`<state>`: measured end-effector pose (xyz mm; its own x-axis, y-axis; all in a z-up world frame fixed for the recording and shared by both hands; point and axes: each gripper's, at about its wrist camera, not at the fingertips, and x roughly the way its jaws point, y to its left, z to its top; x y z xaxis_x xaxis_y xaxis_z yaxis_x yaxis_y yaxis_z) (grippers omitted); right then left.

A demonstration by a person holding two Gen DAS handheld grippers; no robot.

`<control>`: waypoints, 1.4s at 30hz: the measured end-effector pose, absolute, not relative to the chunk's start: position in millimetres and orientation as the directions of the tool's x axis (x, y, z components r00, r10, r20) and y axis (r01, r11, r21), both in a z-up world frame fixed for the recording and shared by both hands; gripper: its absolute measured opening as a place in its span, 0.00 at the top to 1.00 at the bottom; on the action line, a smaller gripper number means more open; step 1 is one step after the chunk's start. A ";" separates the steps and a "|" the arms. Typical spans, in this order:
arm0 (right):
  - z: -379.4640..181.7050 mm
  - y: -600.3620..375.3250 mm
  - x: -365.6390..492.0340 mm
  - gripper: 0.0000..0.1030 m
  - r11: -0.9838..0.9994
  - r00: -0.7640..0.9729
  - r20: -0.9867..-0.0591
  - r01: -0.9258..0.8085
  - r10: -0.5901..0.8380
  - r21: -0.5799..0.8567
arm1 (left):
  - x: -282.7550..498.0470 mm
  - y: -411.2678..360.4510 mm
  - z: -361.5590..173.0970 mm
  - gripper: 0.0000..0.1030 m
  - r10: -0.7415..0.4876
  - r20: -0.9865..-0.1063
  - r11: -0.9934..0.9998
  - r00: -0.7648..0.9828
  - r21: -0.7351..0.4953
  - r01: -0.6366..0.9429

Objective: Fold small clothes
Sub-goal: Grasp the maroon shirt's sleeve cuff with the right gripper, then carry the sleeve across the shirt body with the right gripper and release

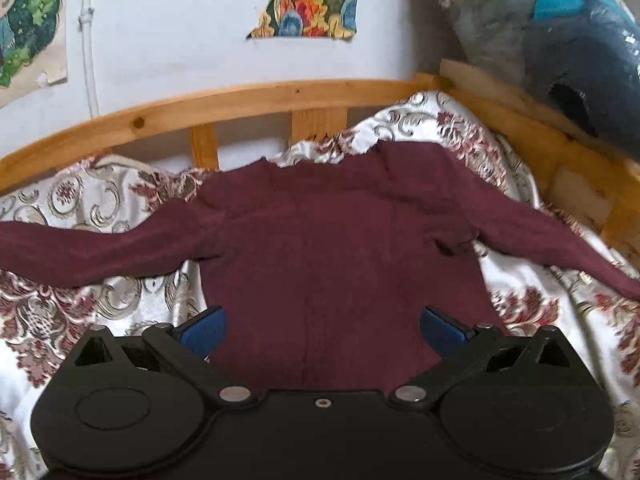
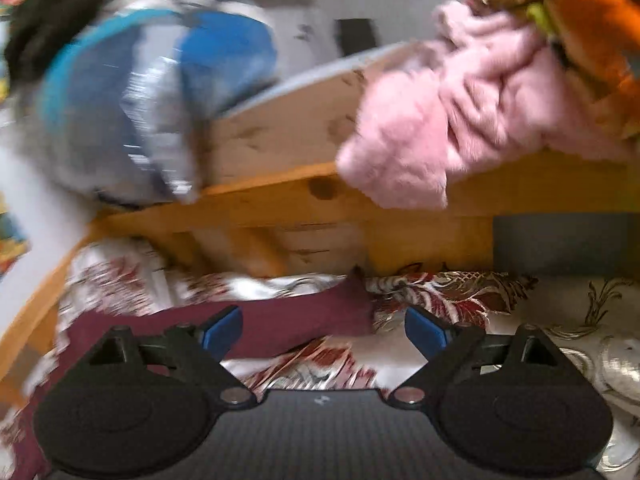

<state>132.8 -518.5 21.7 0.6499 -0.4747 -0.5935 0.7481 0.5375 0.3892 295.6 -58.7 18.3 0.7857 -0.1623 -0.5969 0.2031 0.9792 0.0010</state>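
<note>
A small maroon sweater lies flat on a patterned bedspread, body toward me, both sleeves spread out to the sides. My left gripper is open, its blue pads above the sweater's lower body, holding nothing. In the right wrist view, one maroon sleeve stretches across the bedspread. My right gripper is open and empty, with the sleeve end between and just beyond its pads. That view is motion-blurred.
A wooden bed rail curves behind the sweater, with a white wall and posters beyond. A blue and grey bag hangs at the right; it also shows in the right wrist view. A pink fluffy garment drapes over the rail.
</note>
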 end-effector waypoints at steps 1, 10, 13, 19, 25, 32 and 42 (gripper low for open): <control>14.4 -523.0 140.9 0.13 0.511 0.631 -0.605 0.767 -0.485 0.389 | 297.2 -57.4 11.5 0.01 -0.165 -0.603 0.978 0.780 0.003 0.209; -38.7 -541.1 218.8 0.24 0.411 0.406 -0.684 0.896 -0.606 0.167 | 307.1 -33.3 -28.3 0.01 -0.165 -0.655 0.969 0.738 0.034 0.246; -60.2 -545.5 236.6 0.30 0.393 0.349 -0.727 0.912 -0.591 0.118 | 310.6 -18.6 -29.4 0.01 -0.213 -0.670 0.971 0.711 -0.068 0.227; -70.0 -537.7 244.9 0.76 0.393 0.369 -0.742 0.907 -0.560 0.154 | 319.2 2.9 -29.0 0.01 -0.232 -0.686 0.973 0.689 -0.175 0.152; -34.6 -489.7 256.0 0.85 0.496 0.463 -0.598 0.860 -0.654 0.123 | 319.9 24.8 -20.5 0.01 -0.207 -0.678 0.974 0.705 -0.210 0.083; 47.5 -372.7 315.1 0.86 0.837 0.790 -0.305 0.544 -0.532 -0.052 | 329.0 51.1 -25.7 0.01 -0.077 -0.658 0.980 0.749 -0.188 -0.064; 45.3 -142.2 343.6 0.86 0.840 0.978 -0.200 -0.062 -0.056 -0.539 | 340.8 86.7 -31.8 0.01 0.000 -0.654 0.954 0.757 -0.228 -0.197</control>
<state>343.6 -142.2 45.3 0.9781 -0.0562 -0.2002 -0.0622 0.8397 -0.5394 340.8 86.7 -31.8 0.7568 -0.0002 -0.6536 -0.1968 0.9535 -0.2282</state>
